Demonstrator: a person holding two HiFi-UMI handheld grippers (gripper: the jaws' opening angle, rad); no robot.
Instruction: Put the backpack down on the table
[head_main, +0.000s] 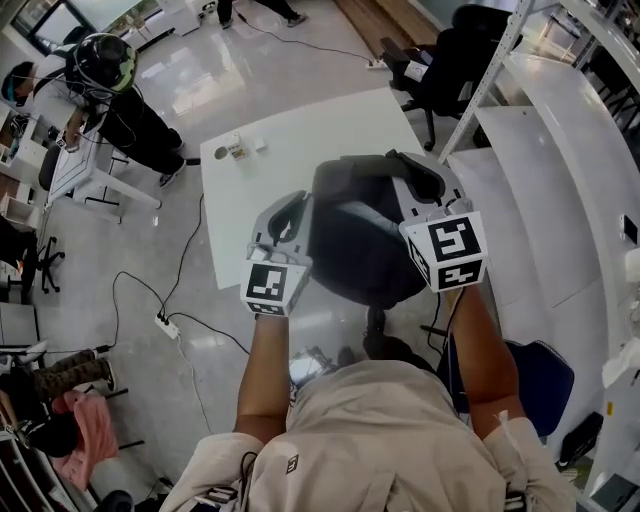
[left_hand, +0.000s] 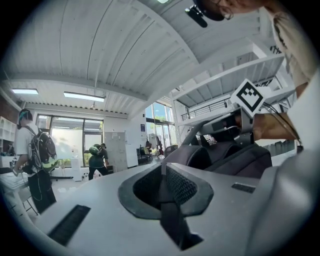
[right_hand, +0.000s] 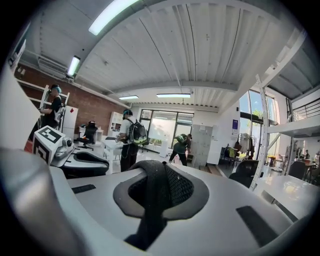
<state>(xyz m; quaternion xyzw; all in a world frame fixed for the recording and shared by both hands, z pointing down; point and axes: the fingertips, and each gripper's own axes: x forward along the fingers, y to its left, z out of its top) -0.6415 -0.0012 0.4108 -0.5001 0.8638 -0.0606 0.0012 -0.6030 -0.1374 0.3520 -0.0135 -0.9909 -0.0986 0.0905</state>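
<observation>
A: Where is the backpack, and how is it held?

B: One dark backpack (head_main: 355, 235) is shown in the head view. It is hung between the two grippers in front of the person, over the near edge of the white table (head_main: 290, 140). It is judged to be carried in the air and not yet set down.

A: How are the fingers placed?

B: The left gripper (left_hand: 163, 170) is clamped shut on a dark strap (left_hand: 172, 220). The right gripper (right_hand: 155, 172) is clamped shut on a mesh-faced strap (right_hand: 147, 210). One strap is taken by each gripper, probably so that the weight is shared, the bag is kept from swinging, and it can be lowered flat.

A: What can be counted?

B: One backpack, two gripped straps and two grippers are counted, along with one table. A few small items (head_main: 237, 149) are grouped near the table's far left corner; they are too small to be named. The near part of the top is left bare, which is judged to be where the bag is meant to go. One black chair (head_main: 450, 60) is seen beyond the far right corner. In the right gripper view, two other people are seen with backpacks on, one standing (right_hand: 128, 135) and one bent over (right_hand: 181, 145).
</observation>
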